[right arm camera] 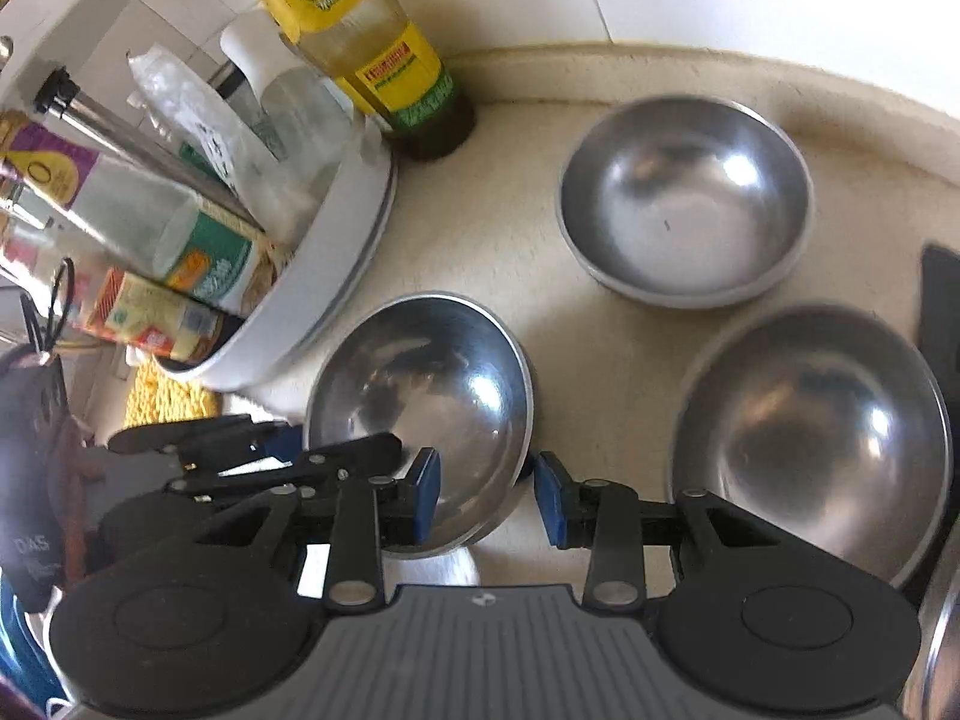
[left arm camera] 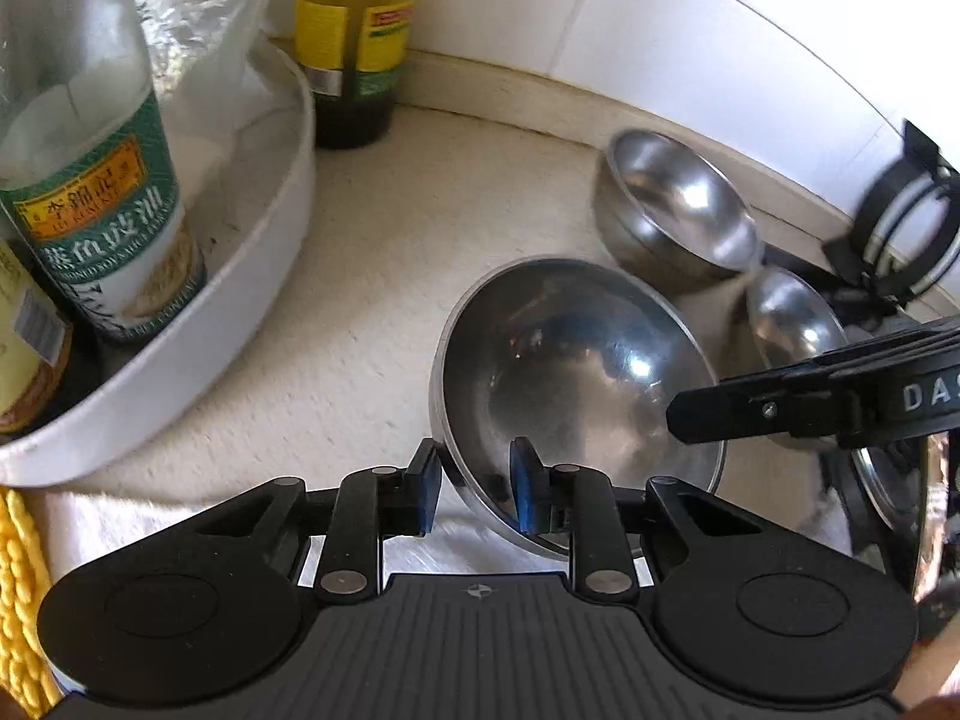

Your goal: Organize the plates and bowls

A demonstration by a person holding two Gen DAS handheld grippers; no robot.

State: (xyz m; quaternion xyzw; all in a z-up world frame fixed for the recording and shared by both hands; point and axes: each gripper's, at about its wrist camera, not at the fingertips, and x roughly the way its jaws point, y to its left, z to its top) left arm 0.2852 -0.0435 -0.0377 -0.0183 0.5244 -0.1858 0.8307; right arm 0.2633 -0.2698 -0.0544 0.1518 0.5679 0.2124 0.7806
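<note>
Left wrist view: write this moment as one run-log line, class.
left gripper: shut on near bowl rim, bowl tilted | right gripper: open, holding nothing | far bowl, right-hand bowl: upright on counter

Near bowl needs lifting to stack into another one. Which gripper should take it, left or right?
Left. The left gripper already appears clamped on the near bowl, one pad on each side of its rim. The right gripper stands open over the same bowl, gripping nothing.

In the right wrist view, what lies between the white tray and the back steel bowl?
Bare countertop separates the white tray from the back steel bowl; the oil bottle stands further back, by the wall. Shown in the right wrist view.
</note>
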